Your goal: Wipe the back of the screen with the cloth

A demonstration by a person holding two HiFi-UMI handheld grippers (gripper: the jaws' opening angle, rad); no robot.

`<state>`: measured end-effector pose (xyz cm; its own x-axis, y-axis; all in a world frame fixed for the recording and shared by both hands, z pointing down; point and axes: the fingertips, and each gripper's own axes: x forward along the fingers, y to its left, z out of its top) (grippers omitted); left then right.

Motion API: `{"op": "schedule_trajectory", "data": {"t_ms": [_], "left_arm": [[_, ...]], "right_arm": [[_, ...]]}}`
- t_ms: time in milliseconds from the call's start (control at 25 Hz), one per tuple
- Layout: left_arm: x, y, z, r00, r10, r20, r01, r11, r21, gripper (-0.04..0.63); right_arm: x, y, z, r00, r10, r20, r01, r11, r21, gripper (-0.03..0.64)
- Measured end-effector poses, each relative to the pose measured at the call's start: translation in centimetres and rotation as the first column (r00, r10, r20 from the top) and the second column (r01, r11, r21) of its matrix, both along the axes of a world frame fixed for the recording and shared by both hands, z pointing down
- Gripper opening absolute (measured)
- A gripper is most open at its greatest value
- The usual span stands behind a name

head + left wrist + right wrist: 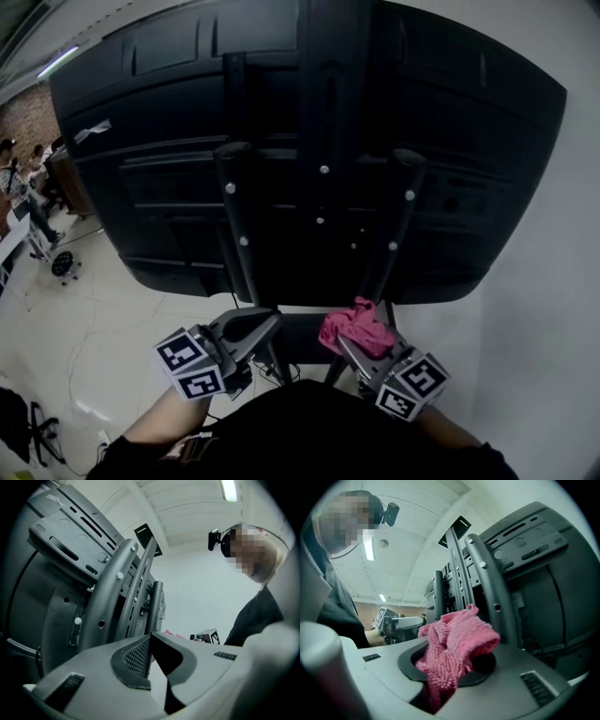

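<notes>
Black screen (169, 206) back filling upper frame, white label (92, 131) at upper left too small to read, right hand-held gripper (352, 343) clamped on pink cloth (356, 323), left hand-held gripper (265, 323) jaws together.

Head view dim overall; screen back (309, 141) almost black, relief barely readable. Floor (103, 309) pale, brighter at left. Left gripper view and right gripper view brighter, lit by ceiling strip light (228, 489) overhead. Strong fisheye bending, black vignette at corners in all views. Cloth (457, 644) sharp, evenly lit, soft shadow beneath.
</notes>
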<state>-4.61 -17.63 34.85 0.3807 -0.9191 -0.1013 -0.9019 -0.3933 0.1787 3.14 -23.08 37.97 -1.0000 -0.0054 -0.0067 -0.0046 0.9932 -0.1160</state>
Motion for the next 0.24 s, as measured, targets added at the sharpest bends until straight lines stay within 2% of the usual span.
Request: {"op": "schedule_trajectory", "data": {"t_ms": [240], "left_arm": [[-0.25,0.02,0.11,1.0,0.006,0.004,-0.006,1.0,-0.004,-0.003]], "right_arm": [[-0.07,0.25,0.37,1.0,0.003,0.008,-0.003,1.0,0.0,0.101]]}}
